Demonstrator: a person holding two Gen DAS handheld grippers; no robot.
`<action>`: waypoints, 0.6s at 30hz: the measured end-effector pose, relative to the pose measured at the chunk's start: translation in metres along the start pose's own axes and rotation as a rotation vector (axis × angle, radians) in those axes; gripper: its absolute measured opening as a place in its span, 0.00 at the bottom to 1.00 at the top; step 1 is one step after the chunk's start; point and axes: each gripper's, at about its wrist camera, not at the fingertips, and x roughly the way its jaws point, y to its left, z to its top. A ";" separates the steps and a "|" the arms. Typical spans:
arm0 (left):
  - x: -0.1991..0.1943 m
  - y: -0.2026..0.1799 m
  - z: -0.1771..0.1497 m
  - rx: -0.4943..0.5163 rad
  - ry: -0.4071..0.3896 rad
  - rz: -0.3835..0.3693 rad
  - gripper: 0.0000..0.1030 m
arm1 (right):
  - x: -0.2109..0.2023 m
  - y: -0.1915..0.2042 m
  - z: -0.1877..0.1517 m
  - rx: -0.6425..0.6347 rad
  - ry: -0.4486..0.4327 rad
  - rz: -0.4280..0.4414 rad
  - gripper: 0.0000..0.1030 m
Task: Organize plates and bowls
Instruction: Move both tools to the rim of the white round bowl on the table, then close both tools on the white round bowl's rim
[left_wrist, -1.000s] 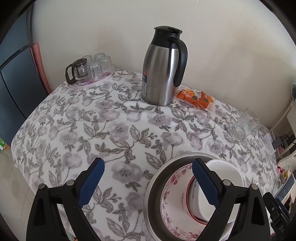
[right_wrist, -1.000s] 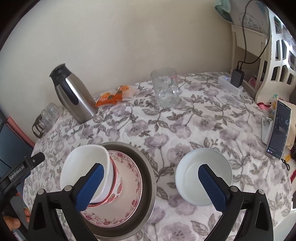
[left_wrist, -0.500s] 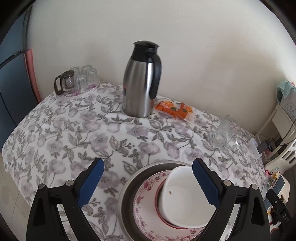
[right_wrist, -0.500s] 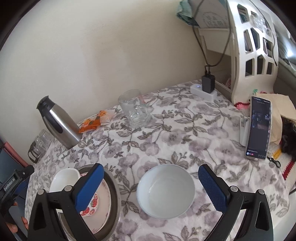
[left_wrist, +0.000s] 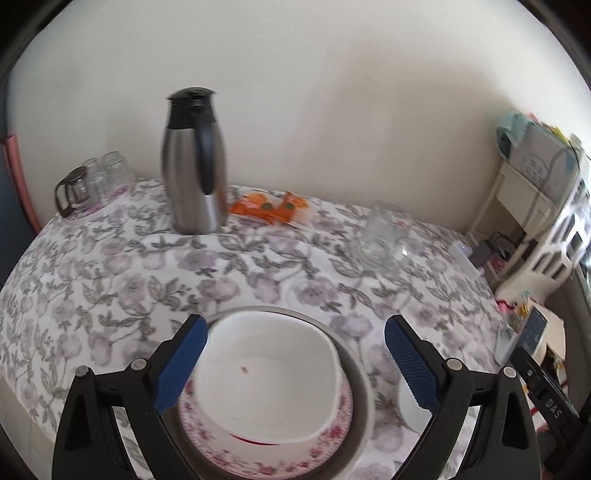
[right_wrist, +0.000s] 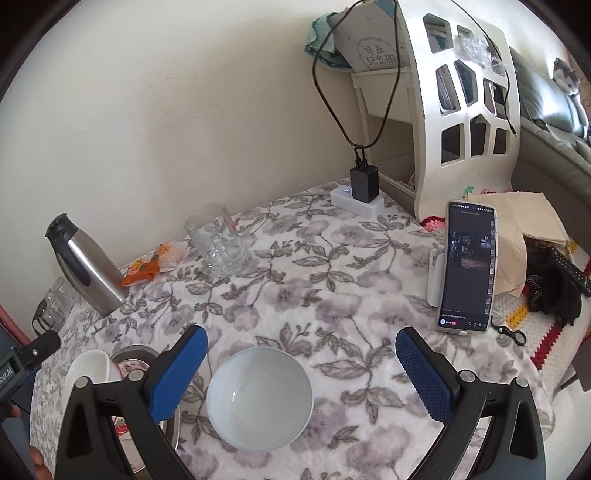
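On the surface (right_wrist: 369, 266), which is draped in a white cloth printed with grey and lilac flowers, the largest of the task's things is a round metal basin (left_wrist: 364, 373) near the front edge. A pink-flowered plate (left_wrist: 221, 439) lies inside it, and a white, squarish bowl with a red band at its base (left_wrist: 269, 373) sits on that plate, a small dark speck showing inside the bowl. Just beside the basin, to its right, a smaller round white bowl (right_wrist: 259, 398) stands alone on the cloth, upright and empty.

The left gripper (left_wrist: 295, 363) hangs over the basin with its blue-padded fingers spread wide to either side of the squarish bowl, touching nothing. The right gripper (right_wrist: 301, 373) hovers over the round white bowl, its fingers likewise wide apart and holding nothing.

Farther back, a tall steel thermos jug with a black lid and handle (left_wrist: 194, 162) stands upright near the wall. A clear glass mug (right_wrist: 218, 240) stands well apart from it, with orange snack packets (left_wrist: 269, 208) lying between the two. A cluster of small glasses and a glass teapot (left_wrist: 88, 184) occupies the far left corner. At the right edge, a phone (right_wrist: 467, 266) is propped upright with its screen lit.
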 end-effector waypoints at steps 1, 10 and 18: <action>0.002 -0.007 -0.002 0.017 0.009 -0.009 0.94 | 0.000 -0.002 -0.001 0.001 -0.003 -0.003 1.00; 0.016 -0.055 -0.017 0.075 0.084 -0.127 0.94 | 0.021 -0.033 -0.016 0.098 0.060 0.016 1.00; 0.038 -0.079 -0.029 0.101 0.178 -0.214 0.93 | 0.044 -0.048 -0.033 0.172 0.134 0.054 0.82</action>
